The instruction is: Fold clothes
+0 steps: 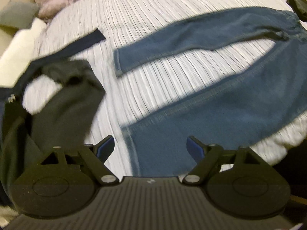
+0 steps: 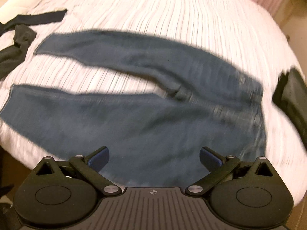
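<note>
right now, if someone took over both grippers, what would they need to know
Left gripper: open, fingers empty, above the hem of the jeans' near leg.
Right gripper: open, empty, above the jeans' upper part.
Jeans: spread flat on the white bedspread, legs apart, no fold made yet.
Dark clothes: heaped left of the jeans, unfolded.
Left to do: fold the jeans, then the dark clothes.

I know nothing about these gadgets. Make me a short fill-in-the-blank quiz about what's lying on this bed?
1. The blue jeans lie flat with both ____ spread apart.
2. The jeans rest on a ribbed ____ bedcover.
3. Past the leg hems lies a ____ garment, crumpled.
4. The jaws of the left gripper stand ____.

Missing words: legs; white; dark; open
</note>
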`<state>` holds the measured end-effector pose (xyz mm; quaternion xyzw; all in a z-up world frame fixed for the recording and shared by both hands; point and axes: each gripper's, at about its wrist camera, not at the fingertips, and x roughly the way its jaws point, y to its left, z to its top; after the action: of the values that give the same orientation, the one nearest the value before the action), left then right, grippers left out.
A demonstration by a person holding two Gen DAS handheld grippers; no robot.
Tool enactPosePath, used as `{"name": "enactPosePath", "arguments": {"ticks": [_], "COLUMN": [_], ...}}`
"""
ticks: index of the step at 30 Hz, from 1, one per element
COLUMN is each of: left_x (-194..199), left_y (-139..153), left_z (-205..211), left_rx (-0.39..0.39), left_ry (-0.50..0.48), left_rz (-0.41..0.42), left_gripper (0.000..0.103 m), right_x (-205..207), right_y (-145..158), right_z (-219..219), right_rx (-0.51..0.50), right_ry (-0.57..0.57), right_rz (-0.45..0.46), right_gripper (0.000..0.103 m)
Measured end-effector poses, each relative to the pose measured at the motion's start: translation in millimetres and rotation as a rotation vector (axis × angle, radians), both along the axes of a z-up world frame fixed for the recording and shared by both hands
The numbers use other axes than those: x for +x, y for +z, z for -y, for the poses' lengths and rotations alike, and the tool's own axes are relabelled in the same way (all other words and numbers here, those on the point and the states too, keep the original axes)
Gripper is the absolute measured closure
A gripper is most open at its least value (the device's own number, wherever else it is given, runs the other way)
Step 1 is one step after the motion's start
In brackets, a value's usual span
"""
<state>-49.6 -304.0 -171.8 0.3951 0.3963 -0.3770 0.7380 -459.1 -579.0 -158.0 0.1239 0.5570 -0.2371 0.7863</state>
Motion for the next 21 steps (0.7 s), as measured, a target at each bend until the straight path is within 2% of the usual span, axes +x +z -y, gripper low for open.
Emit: {"name": "enactPosePath", "arguments": {"ticks": [6,9,13,14,15,16,17,21], "left_x": [47.5,60.9,75.6,76.9,79.8,82.5,85.2,97.9], "left_y": [13.7,6.4,-20.3,-27.6,-37.5,-48.4,-59.4,-99.9], "left_z": [79.9,131.6,203.7,218.7,234.5,249.8,264.9,311.9], "left_rx": [-0.015,-0.022,-0.005,-0.001,0.009,0.029,0.050,0.136], "left_ry": [-0.037,-0.092,-0.230,-0.263,-0.303,-0.335,-0.364,-0.491], "left_rz": [0.044,0.040,0.011,0.001,-0.019,-0.034,-0.048,-0.039], "left_gripper": [0.024,0.025,0.041,0.044,0.048,0.049,0.049,0.049], "right_x": [27.5,44.0,67.3,73.6,79.7,84.7,90.2,98.2], "right_y": [11.7,7.8,-10.9,-17.9,-25.2,-34.7,-44.5,-77.2], "right_z": [105.9,158.1,215.7,227.4,238.9,249.2,259.8,293.7], "right_rx": [-0.075,-0.089,-0.060,-0.060,-0.060,-0.057,-0.055,-0.072], "right_ry": [0.096,0.150,0.238,0.270,0.302,0.335,0.364,0.458], "right_rz": [0.043,0.043,0.022,0.009,-0.006,-0.028,-0.057,-0.121], "right_gripper": [0.000,0.000,0.001,0.004,0.020,0.027,0.031,0.031]}}
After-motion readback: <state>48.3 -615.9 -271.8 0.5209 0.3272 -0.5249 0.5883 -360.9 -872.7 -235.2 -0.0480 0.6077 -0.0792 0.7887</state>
